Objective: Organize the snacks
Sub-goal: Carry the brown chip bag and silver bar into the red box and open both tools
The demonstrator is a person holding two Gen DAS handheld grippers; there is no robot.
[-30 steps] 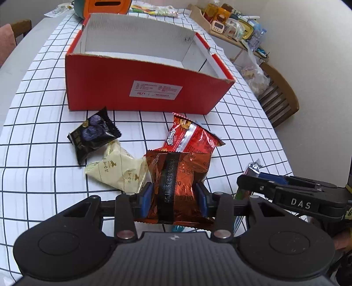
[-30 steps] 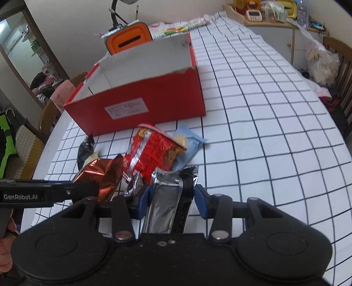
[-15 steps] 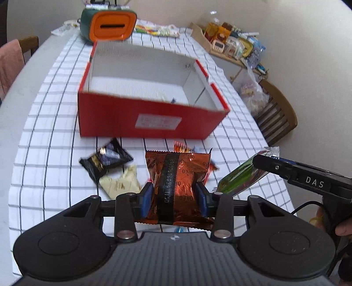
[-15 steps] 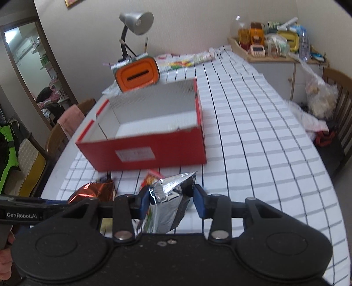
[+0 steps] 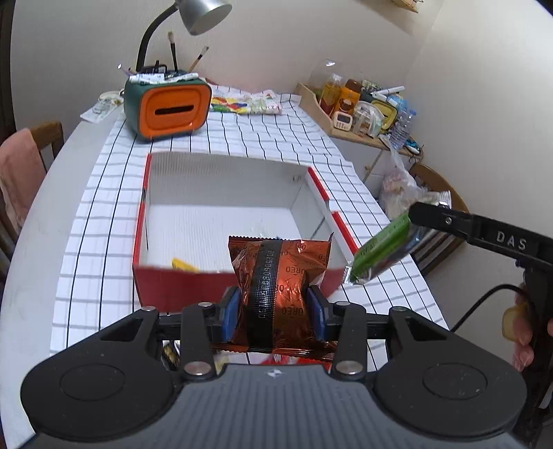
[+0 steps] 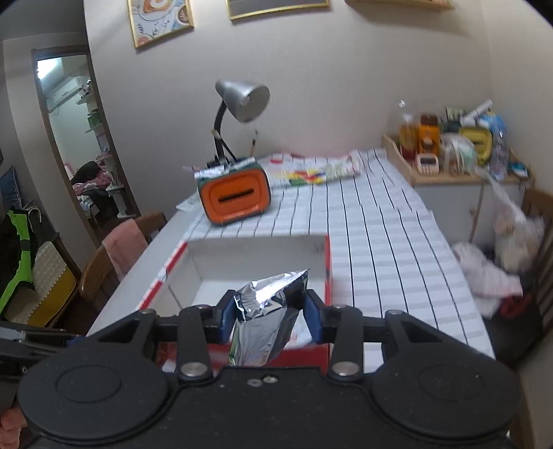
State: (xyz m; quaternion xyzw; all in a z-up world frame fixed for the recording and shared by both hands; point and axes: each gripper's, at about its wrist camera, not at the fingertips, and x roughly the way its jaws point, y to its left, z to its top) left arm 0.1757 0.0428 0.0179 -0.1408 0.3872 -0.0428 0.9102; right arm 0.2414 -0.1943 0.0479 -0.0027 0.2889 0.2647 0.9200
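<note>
Snack packets sit clamped in both jaws: copper Oreo pack (image 5: 276, 276) left, silver-green pack (image 6: 266, 321) right.

An orange-fronted holder (image 5: 171, 110) stands under a grey desk lamp (image 6: 242, 100), beside a cluttered wooden tray (image 5: 363, 107).

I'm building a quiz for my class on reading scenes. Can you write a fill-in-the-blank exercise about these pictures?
1. The left gripper grips a copper-coloured ____ packet.
2. The right gripper grips a green and ____ packet.
3. The open box is ____ outside.
4. The lamp stands behind an ____ and green holder.

Missing words: Oreo; silver; red; orange
</note>
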